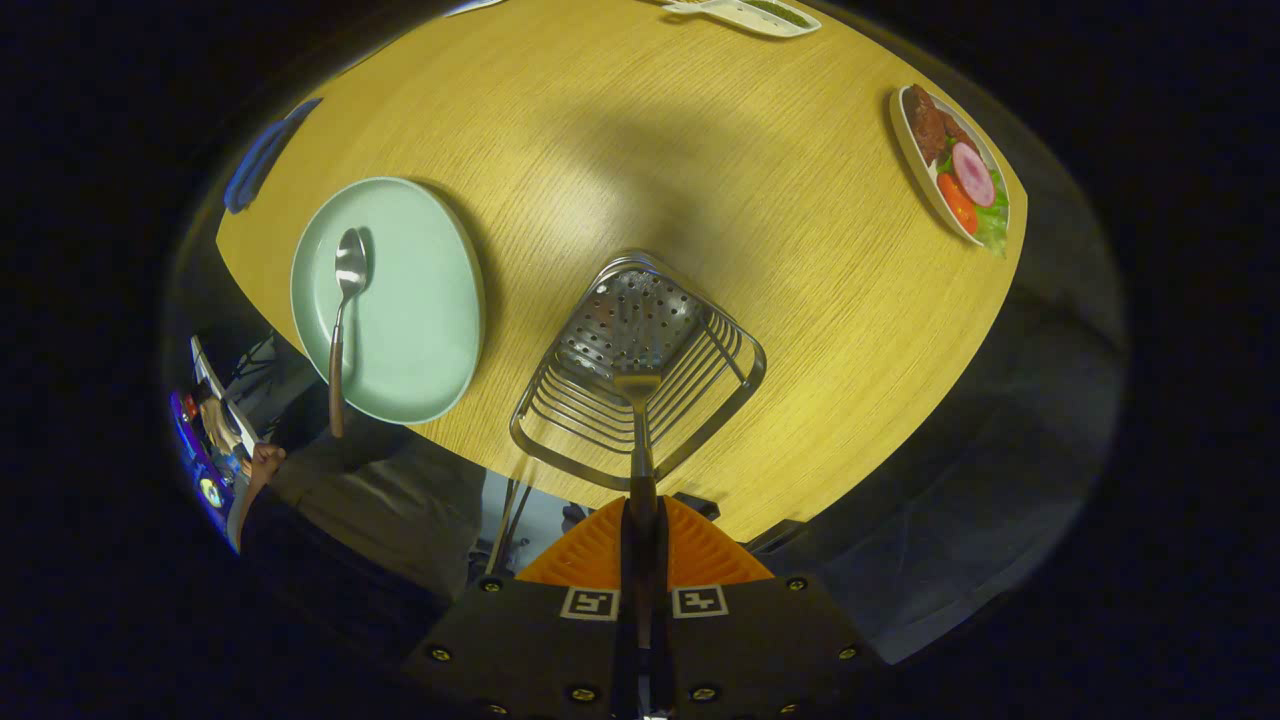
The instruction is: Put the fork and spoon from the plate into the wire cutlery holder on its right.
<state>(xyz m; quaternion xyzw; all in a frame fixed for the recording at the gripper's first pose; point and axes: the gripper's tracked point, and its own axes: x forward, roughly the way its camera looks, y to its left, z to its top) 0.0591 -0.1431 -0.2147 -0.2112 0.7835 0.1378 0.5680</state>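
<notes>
Counter [620,150]: wood-grain — plate [420,330] with spoon [343,300].
Gripper [642,540]: clamped on fork [638,440] — head over wire cutlery holder [640,360].

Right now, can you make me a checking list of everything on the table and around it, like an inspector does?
Surface: round wooden table, bare in the middle.
Job's things: spoon lies on the green plate, handle sticking out over the rim. Fork is held between the fingers, head over the wire cutlery holder.
Clutter: dish of food at the far side, white tray at the far edge.
Grippers: gripper shut on the fork's handle.
Cables: nothing seen.
Surroundings: person's hand and sleeve beside the table, below the plate.
</notes>
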